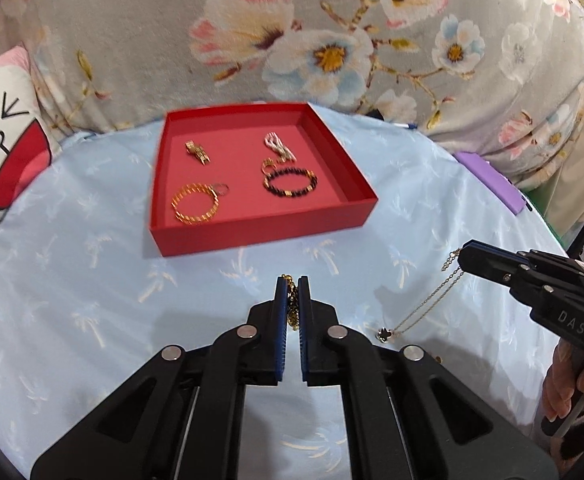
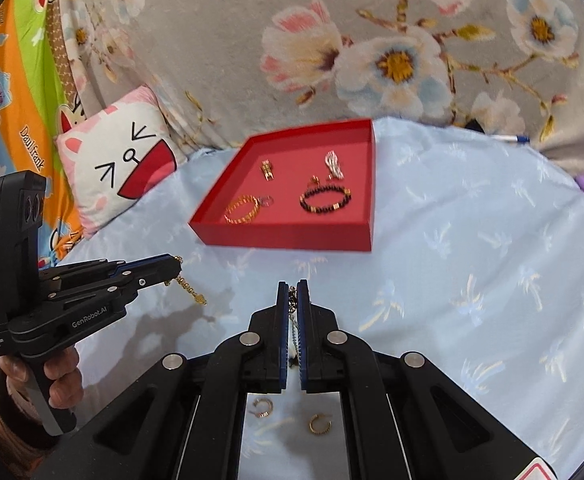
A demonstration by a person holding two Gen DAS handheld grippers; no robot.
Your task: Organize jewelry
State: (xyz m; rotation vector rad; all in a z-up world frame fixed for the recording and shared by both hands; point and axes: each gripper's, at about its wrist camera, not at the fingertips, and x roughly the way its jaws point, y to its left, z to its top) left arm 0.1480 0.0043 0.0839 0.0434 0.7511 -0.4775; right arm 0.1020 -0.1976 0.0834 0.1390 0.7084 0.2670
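The left tool (image 1: pixel 292 280) is clenched on a gold chain (image 1: pixel 291 304), which hangs between its blue pads at the lower middle of the left wrist view. The right tool (image 2: pixel 292 285) is clenched too, pinching a thin necklace (image 1: pixel 424 304) that droops from its tip to a small dark pendant, at the right of that same view. Both are lifted off the pale blue cloth (image 1: pixel 72 280) with its palm-tree print.

Beyond them, in the upper middle of the frame, sits an open red tray (image 1: pixel 260 234). Inside lie a gold bracelet (image 1: pixel 195 204) at its near left, a dark beaded bracelet (image 1: pixel 290 183) at its near right, a small gold piece (image 1: pixel 198 151) and a pale piece (image 1: pixel 278 146) further back.

In the right wrist view two small gold hoops (image 2: pixel 319 424) lie on the cloth at the bottom, between the tool's arms. A cat-face cushion (image 2: pixel 124 152) leans at the left, a flowered blanket (image 2: pixel 372 40) fills the background, and a purple object (image 1: pixel 488 180) lies at the cloth's right edge.
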